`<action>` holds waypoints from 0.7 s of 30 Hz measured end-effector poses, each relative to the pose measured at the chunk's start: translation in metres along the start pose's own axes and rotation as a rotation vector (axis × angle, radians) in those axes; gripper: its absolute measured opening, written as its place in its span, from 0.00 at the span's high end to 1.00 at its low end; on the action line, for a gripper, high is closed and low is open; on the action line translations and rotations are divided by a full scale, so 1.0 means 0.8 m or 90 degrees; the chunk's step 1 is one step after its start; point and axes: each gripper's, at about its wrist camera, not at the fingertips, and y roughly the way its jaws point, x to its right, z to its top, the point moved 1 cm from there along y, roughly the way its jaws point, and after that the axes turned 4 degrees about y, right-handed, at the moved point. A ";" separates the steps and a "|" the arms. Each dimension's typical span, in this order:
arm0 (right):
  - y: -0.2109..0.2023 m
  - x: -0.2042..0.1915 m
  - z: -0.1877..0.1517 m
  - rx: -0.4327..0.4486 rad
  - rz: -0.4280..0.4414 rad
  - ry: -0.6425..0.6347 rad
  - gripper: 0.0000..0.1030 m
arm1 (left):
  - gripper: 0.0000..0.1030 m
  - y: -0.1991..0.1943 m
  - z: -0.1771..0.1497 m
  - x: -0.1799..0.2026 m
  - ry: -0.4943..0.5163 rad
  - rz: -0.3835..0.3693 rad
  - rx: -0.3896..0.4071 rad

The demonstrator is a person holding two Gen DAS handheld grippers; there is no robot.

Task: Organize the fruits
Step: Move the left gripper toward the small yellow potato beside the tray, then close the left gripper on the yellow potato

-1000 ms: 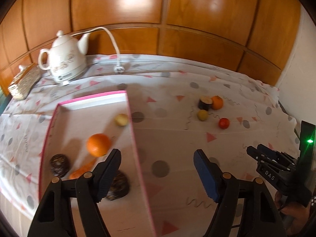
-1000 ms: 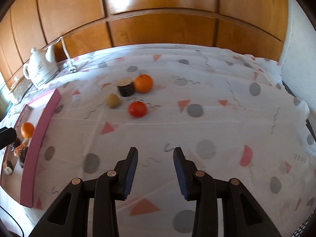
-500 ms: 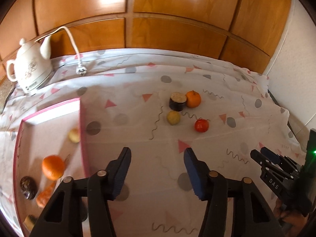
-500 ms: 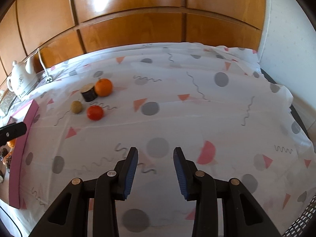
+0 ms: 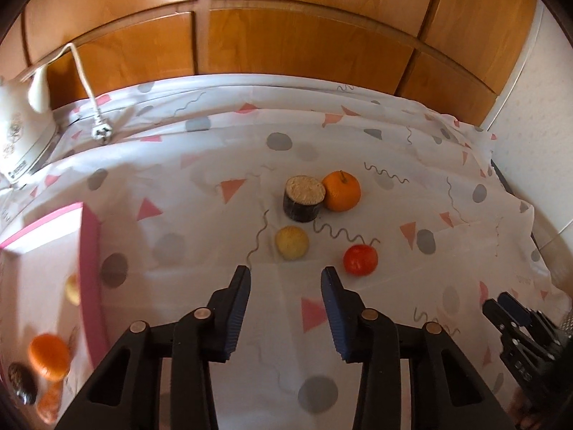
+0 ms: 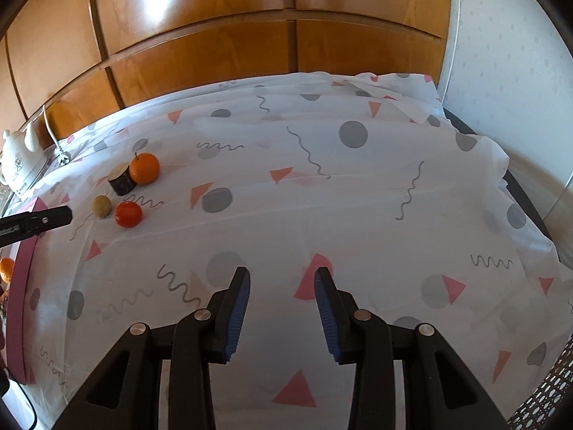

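Fruits are sitting partly sorted: an orange [image 5: 48, 358] is already lying in the pink tray [image 5: 91, 276], while four pieces, among them a red tomato [image 5: 360, 259], are waiting on the tablecloth [image 5: 358, 143]. You're narrowing your empty left gripper [image 5: 285, 276] toward the yellow fruit [image 5: 292, 242]; your right gripper [image 6: 281, 279] is idling, slightly parted, holding nothing.

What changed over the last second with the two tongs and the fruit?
The left tongs swung away from the pink tray toward the loose fruit, now facing the yellow fruit; their jaws have just been closing, with nothing between them. The right tongs drifted rightward, gap unchanged and empty. The orange, tomato and dark cylinder stayed put.
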 end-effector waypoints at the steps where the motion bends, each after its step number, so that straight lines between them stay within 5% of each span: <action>1: 0.000 0.001 0.001 0.000 0.000 0.001 0.63 | 0.61 0.006 0.003 0.001 0.000 -0.001 -0.003; 8: 0.003 0.005 0.002 -0.003 0.000 0.003 0.63 | 0.61 0.046 0.024 0.002 -0.003 0.010 -0.019; 12: 0.007 0.009 0.001 -0.009 0.001 0.006 0.63 | 0.75 0.067 0.025 0.004 -0.001 0.010 -0.037; 21: 0.009 0.009 0.000 -0.010 0.003 0.007 0.63 | 0.76 0.035 -0.008 -0.003 -0.027 -0.002 -0.016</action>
